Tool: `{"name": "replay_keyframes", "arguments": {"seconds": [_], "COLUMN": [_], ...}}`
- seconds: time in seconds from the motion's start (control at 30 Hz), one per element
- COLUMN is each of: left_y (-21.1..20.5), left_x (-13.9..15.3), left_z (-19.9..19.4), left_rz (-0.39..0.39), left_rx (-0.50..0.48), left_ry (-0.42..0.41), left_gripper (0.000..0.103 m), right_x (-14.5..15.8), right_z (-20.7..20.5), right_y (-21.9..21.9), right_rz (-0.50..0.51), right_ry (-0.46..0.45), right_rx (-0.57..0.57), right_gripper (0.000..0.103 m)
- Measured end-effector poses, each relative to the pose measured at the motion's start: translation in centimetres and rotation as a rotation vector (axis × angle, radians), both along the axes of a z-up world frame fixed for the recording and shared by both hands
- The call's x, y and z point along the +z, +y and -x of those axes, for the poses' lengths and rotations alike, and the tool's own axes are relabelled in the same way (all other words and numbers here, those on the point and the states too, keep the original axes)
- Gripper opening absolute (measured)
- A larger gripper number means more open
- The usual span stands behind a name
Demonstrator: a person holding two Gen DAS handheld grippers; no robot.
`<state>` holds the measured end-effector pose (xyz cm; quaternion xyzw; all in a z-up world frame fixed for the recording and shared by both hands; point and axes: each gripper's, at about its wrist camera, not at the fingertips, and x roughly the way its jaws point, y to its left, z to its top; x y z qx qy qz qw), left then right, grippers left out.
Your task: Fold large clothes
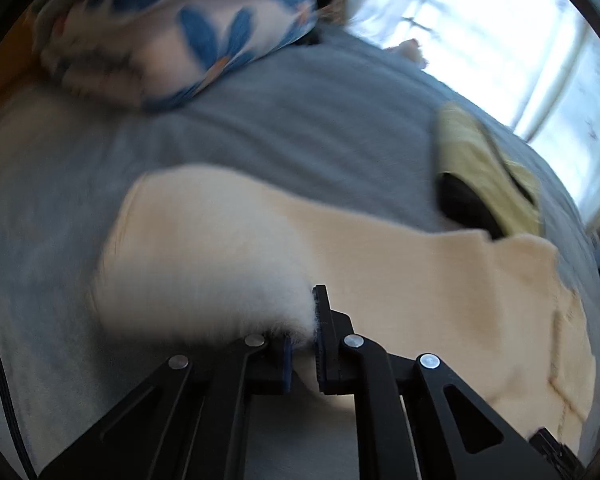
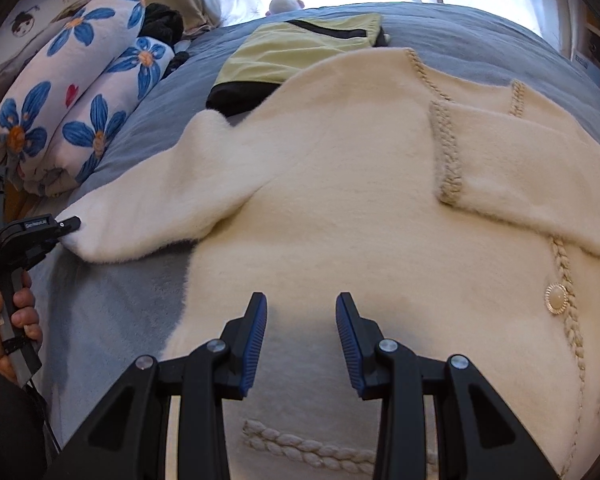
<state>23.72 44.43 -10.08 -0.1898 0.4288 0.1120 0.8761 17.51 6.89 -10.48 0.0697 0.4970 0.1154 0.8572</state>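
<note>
We clamped our left hand-held gripper (image 2: 70, 226) on the cream cardigan (image 2: 340, 200)'s sleeve cuff (image 2: 96, 240); our right hand-held gripper (image 2: 301, 336), jaws apart, hovered over the hem, ready to pin during the sleeve fold.

Cream cardigan (image 2: 340, 184), grey-blue bedspread (image 2: 112, 312)

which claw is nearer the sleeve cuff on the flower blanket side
Left. The left claw is shut on that sleeve cuff, at the bed's edge. The right claw hangs open over the cardigan's body, well away from the cuff.
</note>
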Motion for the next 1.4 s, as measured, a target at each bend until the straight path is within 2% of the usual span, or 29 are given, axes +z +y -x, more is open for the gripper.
{"name": "replay_keyframes", "arguments": {"seconds": [0.13, 0.27, 0.33, 0.4, 0.5, 0.57, 0.6, 0.63, 0.67, 0.73, 0.9, 1.17, 1.4], "left_y": [-7.9, -17.5, -21.5, -25.6, -30.1, -32.5, -33.2, -33.8, -34.2, -33.9, -32.5, -31.4, -31.0], "left_x": [5.5, 8.4, 8.3, 7.0, 3.7, 1.0, 0.0, -0.8, -1.3, -1.9, -1.6, 0.6, 2.9], "left_z": [0.0, 0.4, 0.5, 0.8, 0.1, -0.5, -0.8, -0.6, -0.2, 0.0, 1.7, 4.3, 6.2], "left_rz": [-0.083, -0.04, -0.018, -0.014, 0.053, 0.096, 0.095, 0.084, 0.069, 0.074, 0.11, 0.025, -0.009], "left_rx": [-0.153, -0.367, -0.447, -0.511, -0.581, -0.617, -0.62, -0.621, -0.616, -0.6, -0.542, -0.509, -0.513], "left_ry": [-0.107, -0.179, -0.175, -0.15, -0.051, 0.039, 0.07, 0.096, 0.114, 0.142, 0.167, 0.129, 0.092], "left_gripper": [0.006, 0.006, 0.007, 0.008, 0.011, 0.017, 0.021, 0.031, 0.047, 0.061, 0.062, 0.062, 0.063], "right_x": [1.4, 2.8, 3.2, 3.3, 3.2, 3.0, 2.9, 2.7, 2.5, 2.0, 1.3, 1.3, 1.7], "right_z": [0.7, 1.4, 1.6, 1.8, 2.3, 2.7, 2.9, 3.1, 3.3, 3.4, 3.7, 3.8, 4.1], "right_y": [-2.6, -6.6, -8.7, -10.7, -13.9, -15.7, -16.4, -17.2, -18.0, -19.0, -20.1, -18.7, -17.1], "right_rz": [-0.028, -0.076, -0.088, -0.083, -0.076, -0.073, -0.072, -0.076, -0.083, -0.1, -0.136, -0.153, -0.136], "right_ry": [-0.029, -0.05, -0.059, -0.061, -0.043, -0.029, -0.024, -0.018, -0.011, 0.003, 0.022, 0.02, 0.018], "right_rx": [-0.041, -0.113, -0.151, -0.183, -0.224, -0.244, -0.252, -0.264, -0.277, -0.295, -0.305, -0.247, -0.212], "right_gripper": [0.036, 0.036, 0.036, 0.036, 0.036, 0.036, 0.036, 0.036, 0.036, 0.036, 0.036, 0.036, 0.036]}}
